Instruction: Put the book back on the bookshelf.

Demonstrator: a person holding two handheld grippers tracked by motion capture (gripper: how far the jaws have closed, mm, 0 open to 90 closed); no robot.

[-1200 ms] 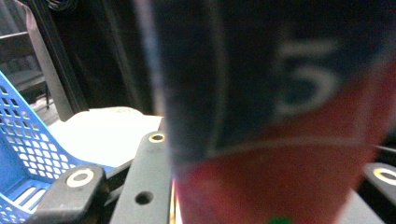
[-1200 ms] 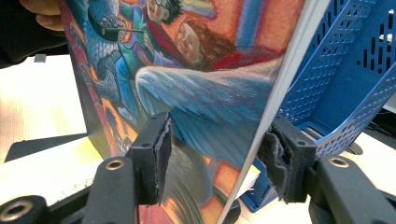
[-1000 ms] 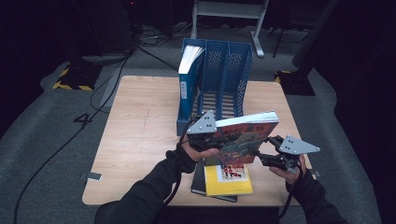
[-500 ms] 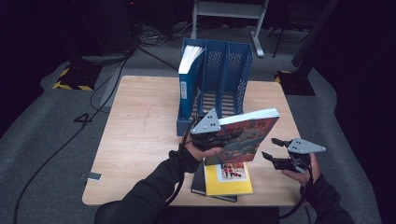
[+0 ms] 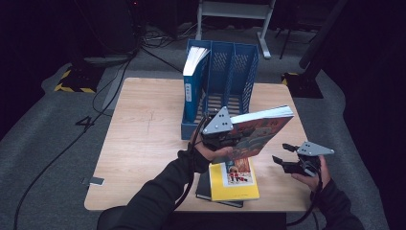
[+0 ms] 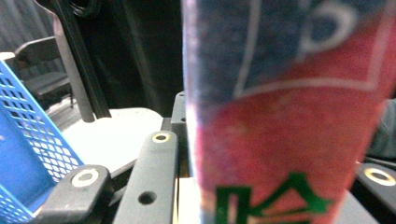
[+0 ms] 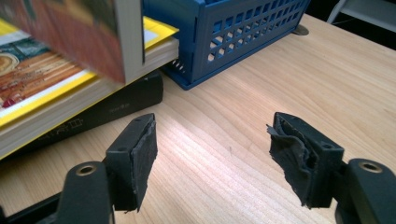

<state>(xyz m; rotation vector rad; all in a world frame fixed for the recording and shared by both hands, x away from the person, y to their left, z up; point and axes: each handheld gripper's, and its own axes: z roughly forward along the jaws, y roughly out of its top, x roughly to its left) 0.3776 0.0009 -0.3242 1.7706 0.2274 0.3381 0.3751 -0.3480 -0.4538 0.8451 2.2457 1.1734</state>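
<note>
Left tongs (image 5: 225, 136): clenched on the red book (image 5: 256, 132), lifted at frame centre.
Right tongs (image 5: 287, 160): released, lower right.
Done: book off the stack (image 5: 234, 182).
Left: slotting it into the blue rack (image 5: 225, 76) on the desk (image 5: 143, 124).

My left gripper (image 5: 221, 135) is raised above the table near centre, jaws clamped, grey plate tilted up toward the camera; my left hand (image 5: 210, 152) grips it from below, forearm running in from the bottom edge. My right gripper (image 5: 288, 157) sits low at the right, well apart from the left, jaws spread wide with nothing between the pads (image 7: 144, 156).
</note>
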